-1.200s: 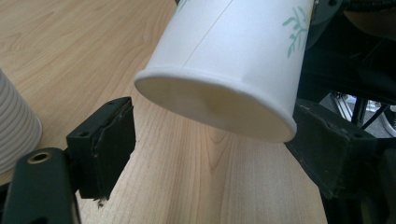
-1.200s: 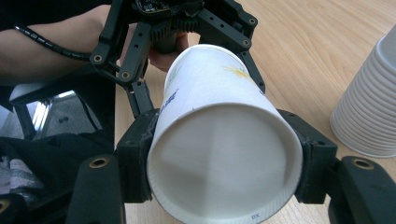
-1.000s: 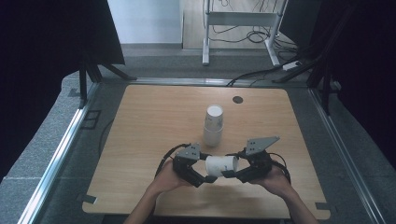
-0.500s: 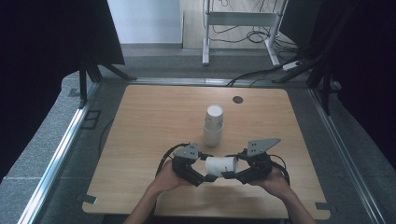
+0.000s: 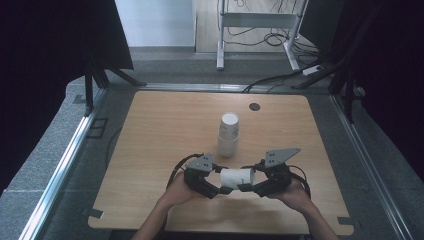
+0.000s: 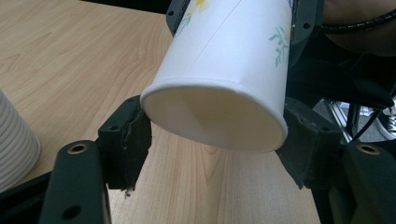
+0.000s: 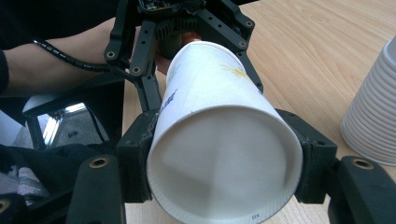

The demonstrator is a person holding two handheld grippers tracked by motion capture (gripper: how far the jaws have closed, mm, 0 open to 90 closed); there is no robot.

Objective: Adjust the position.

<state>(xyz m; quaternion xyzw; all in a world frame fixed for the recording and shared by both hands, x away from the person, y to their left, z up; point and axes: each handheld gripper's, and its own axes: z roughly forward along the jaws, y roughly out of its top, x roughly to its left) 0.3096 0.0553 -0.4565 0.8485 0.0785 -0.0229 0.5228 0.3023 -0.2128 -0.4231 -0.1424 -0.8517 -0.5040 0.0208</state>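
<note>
A white paper cup [image 5: 237, 176] with a small leaf print lies level in the air near the table's front edge, held between both grippers. My left gripper [image 5: 222, 189] has its jaws on the cup's left end; they have just been closing, and its pads [image 6: 135, 135] now press on that end [image 6: 219, 93]. My right gripper [image 5: 248, 187] is shut on the other end, where its pads [image 7: 140, 154] clamp the cup [image 7: 224, 163] on both sides. Each gripper faces the other along the cup.
A tall stack of white paper cups [image 5: 228, 135] stands upright on the wooden table [image 5: 150, 130] just behind the grippers, also seen as the stack [image 6: 14, 149] and the stack [image 7: 373, 112]. A dark round spot [image 5: 255, 106] marks the far side. Metal rails edge the table.
The left gripper's jaws have drawn in onto the cup's end. Both hands and the cup stay in the same place.
</note>
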